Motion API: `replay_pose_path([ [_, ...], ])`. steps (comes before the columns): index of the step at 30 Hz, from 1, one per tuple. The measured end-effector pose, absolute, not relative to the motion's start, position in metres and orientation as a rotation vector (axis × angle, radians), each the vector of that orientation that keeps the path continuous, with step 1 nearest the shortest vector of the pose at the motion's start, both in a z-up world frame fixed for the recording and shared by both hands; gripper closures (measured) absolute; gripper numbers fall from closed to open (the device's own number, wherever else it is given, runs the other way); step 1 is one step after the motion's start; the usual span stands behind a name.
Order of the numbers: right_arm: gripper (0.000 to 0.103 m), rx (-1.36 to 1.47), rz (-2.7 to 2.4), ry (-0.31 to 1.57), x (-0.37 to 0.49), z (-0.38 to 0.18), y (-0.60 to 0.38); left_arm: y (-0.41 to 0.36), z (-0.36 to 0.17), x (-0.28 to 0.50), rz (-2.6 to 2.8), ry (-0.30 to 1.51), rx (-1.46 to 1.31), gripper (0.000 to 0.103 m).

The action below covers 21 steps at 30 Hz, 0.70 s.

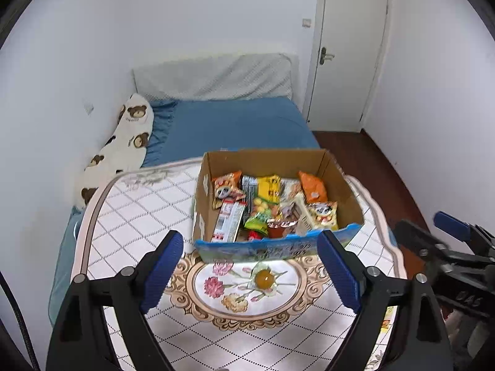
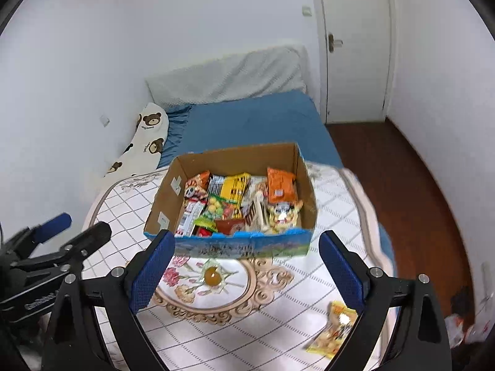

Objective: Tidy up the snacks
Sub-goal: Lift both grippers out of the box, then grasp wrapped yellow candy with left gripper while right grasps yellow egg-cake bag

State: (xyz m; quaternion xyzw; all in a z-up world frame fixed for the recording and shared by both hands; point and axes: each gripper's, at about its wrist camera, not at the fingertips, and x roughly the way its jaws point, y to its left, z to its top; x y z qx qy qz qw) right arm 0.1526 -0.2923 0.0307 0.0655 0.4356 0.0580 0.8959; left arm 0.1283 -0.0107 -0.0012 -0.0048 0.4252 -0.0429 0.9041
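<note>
Left gripper (image 1: 250,266) and right gripper (image 2: 247,266) both angled downward, blue-padded fingers (image 1: 161,266) spread wide, nothing between them

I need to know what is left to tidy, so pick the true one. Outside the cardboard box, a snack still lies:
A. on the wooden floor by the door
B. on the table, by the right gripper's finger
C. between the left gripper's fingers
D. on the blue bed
B: in the right wrist view a yellow snack packet lies on the table beside the open right gripper, outside the cardboard box.
</note>
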Motion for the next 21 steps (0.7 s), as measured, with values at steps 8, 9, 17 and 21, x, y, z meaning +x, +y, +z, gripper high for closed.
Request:
replay_pose_path([
  [8,0.007,0.258,-0.045,1.142,0.145,-0.061,-0.357,-0.008,-0.095,0.140,-0.067,1.100,-0.033,0.002],
  [9,0.007,0.271,-0.072,1.172,0.143,-0.074,-0.367,-0.008,-0.108,0.140,-0.063,1.127,-0.030,0.002],
  [17,0.007,0.363,-0.226,1.456,0.133,-0.208,-0.421,-0.002,-0.189,0.139,-0.018,1.291,-0.020,0.002],
  [21,0.009,0.384,-0.258,1.514,0.135,-0.255,-0.423,0.016,-0.214,0.137,0.023,1.348,-0.022,0.002],
])
